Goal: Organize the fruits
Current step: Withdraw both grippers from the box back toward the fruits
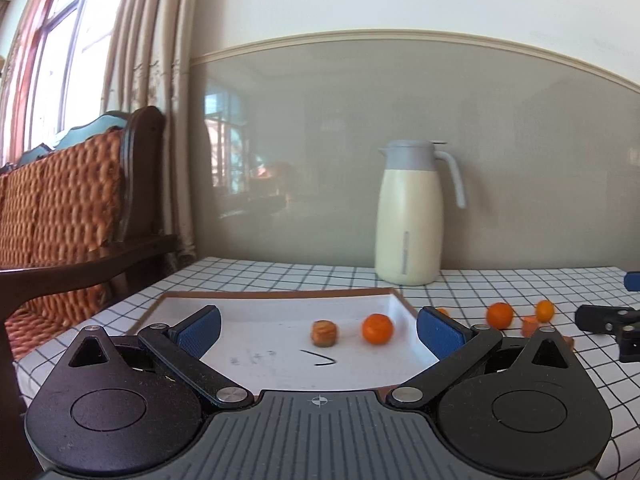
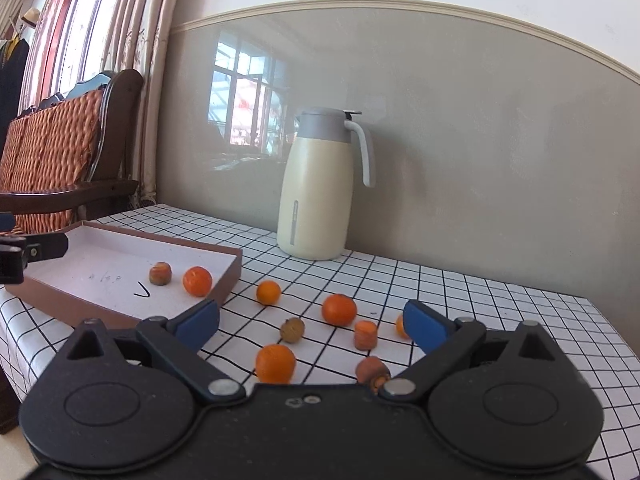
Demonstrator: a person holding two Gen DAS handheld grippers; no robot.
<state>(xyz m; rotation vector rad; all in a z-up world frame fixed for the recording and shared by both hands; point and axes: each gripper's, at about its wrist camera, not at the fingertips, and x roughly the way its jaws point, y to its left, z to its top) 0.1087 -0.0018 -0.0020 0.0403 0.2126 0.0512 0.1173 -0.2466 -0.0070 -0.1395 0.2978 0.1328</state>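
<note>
Because most of the fruit lies loose on the checked bench [image 2: 480, 292], the sorting looks barely begun — only two pieces sit inside the shallow brown tray [image 2: 236, 264]: one orange [image 2: 197, 281] and, just beside it, a short brownish carrot chunk [image 2: 160, 273]. Both rest on the tray's white floor near its right wall, by a black tick mark, and the rest of the floor is bare.

Outside the tray, several oranges are scattered well apart, one of them [image 2: 275, 363] nearest the right tool [image 2: 311, 322], along with a small brownish fruit [image 2: 292, 330] and an orange carrot piece [image 2: 365, 334]. The right tool hangs over this group with its blue pads spread wide and nothing between them, probably lining up for the next pick.

The left tool [image 1: 319, 326] hovers above the tray's near edge, likewise spread wide and empty — its placing suits a drop-off just made or about to be made.

A cream jug [image 2: 316, 200] stands at the back against the wall.
</note>
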